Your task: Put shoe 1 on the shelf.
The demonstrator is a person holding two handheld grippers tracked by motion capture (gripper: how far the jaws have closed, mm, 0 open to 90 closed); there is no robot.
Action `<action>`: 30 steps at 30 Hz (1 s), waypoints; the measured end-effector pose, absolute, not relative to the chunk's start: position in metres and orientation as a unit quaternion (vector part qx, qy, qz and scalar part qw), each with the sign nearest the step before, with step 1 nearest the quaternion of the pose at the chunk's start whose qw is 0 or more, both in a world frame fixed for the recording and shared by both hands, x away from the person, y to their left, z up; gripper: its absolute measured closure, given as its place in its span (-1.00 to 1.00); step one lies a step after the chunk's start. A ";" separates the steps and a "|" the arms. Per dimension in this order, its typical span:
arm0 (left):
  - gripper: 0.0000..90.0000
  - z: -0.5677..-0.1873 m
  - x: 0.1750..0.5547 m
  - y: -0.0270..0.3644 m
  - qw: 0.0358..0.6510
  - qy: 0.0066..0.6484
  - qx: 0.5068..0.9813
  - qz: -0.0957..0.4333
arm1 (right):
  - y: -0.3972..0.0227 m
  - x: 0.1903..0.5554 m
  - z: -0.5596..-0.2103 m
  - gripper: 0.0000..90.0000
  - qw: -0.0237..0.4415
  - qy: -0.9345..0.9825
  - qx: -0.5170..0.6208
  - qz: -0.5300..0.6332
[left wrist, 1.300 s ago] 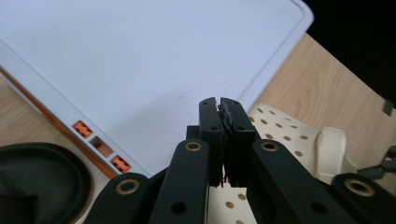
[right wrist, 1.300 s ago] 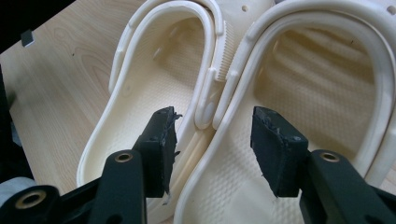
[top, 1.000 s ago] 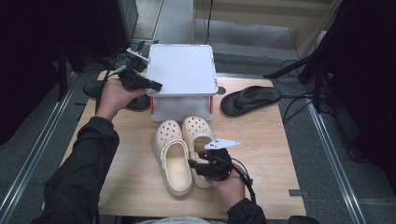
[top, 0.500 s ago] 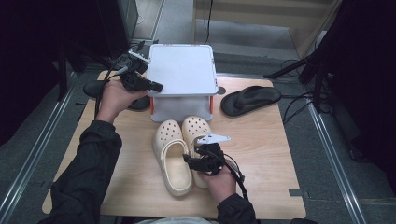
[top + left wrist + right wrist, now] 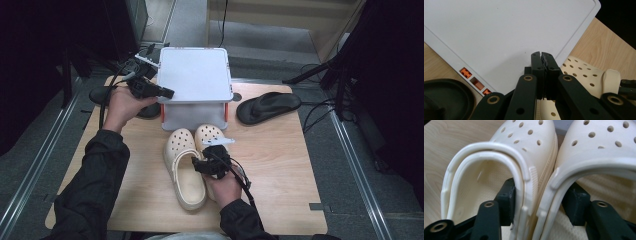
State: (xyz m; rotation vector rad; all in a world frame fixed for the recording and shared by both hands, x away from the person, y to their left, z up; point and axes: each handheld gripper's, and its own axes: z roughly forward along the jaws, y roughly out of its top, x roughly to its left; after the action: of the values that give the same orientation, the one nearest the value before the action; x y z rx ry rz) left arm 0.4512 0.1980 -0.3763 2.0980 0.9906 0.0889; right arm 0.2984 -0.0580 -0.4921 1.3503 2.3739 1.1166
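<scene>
Two cream clogs lie side by side on the wooden table, the left clog (image 5: pixel 181 167) (image 5: pixel 486 165) touching the right clog (image 5: pixel 210 134) (image 5: pixel 599 152). My right gripper (image 5: pixel 206 161) (image 5: pixel 541 200) has one jaw inside each clog, and its jaws have just been closing on the two adjoining side walls; the pads lie against them. My left gripper (image 5: pixel 169 93) (image 5: pixel 541 56) is shut with nothing between its fingers, at the left edge of the white lid (image 5: pixel 195 72) (image 5: pixel 499 30) of a box.
A black flip-flop (image 5: pixel 267 106) lies to the right of the box, another black flip-flop (image 5: pixel 99 95) (image 5: pixel 444 92) lies left of it by my left hand. The table's edge (image 5: pixel 310 220) runs close behind the clogs' heels. Dark stands and cables surround the table.
My right gripper has slid left and slightly away from me, so that its jaws now sit in both clogs. The left hand and the box have kept still.
</scene>
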 end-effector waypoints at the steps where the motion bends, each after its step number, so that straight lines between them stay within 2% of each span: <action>1: 0.99 -0.376 0.451 0.198 0.396 0.389 0.831 0.036 | -0.058 0.299 -0.492 0.21 0.090 0.799 0.460 0.377; 6: 0.98 -0.377 0.451 0.199 0.401 0.390 0.828 0.033 | -0.059 0.302 -0.489 0.35 0.078 0.789 0.481 0.374; 14: 0.99 -0.377 0.450 0.202 0.401 0.394 0.826 0.036 | -0.066 0.310 -0.483 0.45 0.067 0.798 0.473 0.367; 30: 0.98 -0.377 0.449 0.202 0.402 0.396 0.825 0.036 | -0.067 0.334 -0.459 0.45 0.060 0.805 0.453 0.378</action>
State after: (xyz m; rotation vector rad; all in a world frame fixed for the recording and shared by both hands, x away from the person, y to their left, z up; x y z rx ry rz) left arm 0.4494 0.2020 -0.3771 2.0836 1.0006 0.0920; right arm 0.3338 -0.0666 -0.4591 1.3717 2.4367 1.1443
